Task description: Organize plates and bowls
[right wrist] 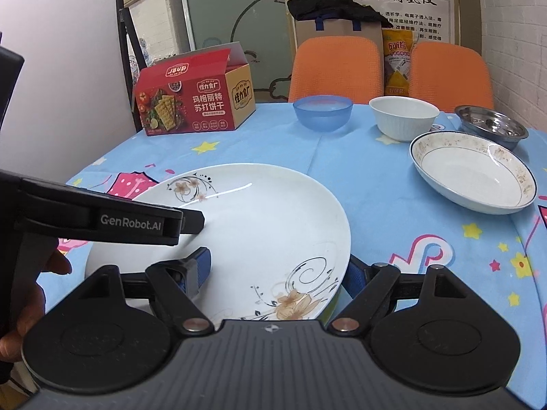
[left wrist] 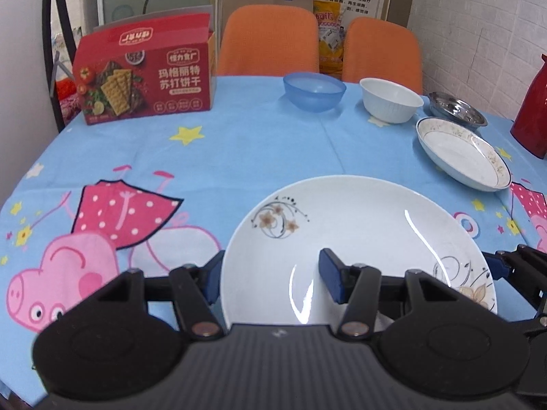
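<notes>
both grippers straddle the near rim of the big plate (left wrist: 359, 239) on the bench (left wrist: 239, 143) — left gripper (left wrist: 270, 278) and right gripper (right wrist: 277, 273) fingers wide apart, not yet gripping. close evenly, lift level — the glaze is slippery.

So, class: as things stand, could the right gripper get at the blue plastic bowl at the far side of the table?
Probably not yet. The right gripper straddles the rim of the large floral plate, which it would have to let go of first. Beyond that, only bare tablecloth lies before the blue plastic bowl.
</notes>
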The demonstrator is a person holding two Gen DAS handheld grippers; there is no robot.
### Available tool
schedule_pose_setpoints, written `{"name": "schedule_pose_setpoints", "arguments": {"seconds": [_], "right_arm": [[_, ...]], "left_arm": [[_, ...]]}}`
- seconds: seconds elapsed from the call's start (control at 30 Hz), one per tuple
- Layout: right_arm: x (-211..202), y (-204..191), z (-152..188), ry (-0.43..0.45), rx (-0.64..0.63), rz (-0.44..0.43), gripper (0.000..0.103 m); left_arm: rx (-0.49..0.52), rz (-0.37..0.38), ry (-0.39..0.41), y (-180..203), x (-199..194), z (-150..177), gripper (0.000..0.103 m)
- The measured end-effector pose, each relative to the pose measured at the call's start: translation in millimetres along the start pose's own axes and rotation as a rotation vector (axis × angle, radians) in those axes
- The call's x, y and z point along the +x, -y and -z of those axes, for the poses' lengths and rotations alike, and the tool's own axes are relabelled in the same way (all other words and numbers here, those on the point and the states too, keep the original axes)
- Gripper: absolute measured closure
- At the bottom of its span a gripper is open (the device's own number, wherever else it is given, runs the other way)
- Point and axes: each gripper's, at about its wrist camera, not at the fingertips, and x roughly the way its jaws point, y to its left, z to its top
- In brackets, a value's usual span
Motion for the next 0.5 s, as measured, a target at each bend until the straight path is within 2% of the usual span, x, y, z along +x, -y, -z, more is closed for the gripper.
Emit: {"name": "schedule_pose_setpoints", "arguments": {"seconds": [0.1, 0.2, 0.3, 0.37, 0.43, 0.5], "right_arm": [[4, 0, 2, 0.007, -0.003, -0.007, 0.000], [8, -4, 2, 0.001, -0.035, 0.008, 0.000], [6, -7, 4, 0.035, -0.061, 0.039, 0.000], [2, -13, 3, 0.078, -0.130, 0.101, 0.000], [-5, -13, 0, 0.120, -0.149, 0.092, 0.000], [-10, -7, -4, 0.143, -0.111, 0.067, 0.000]], "left_arm": [[0.061, -0.032, 0.023, 7, 2, 4, 0.052], [0.082, -0.051, 0.050, 9, 3, 5, 0.050], [0.051, -0.034, 0.066, 3, 0, 3, 0.047], [0.023, -0.031, 0.079, -2, -3, 0, 0.044], [0.012, -0.034, 0.090, -4, -5, -5, 0.043], [0.009, -0.035, 0.100, -5, -7, -10, 0.039]]}}
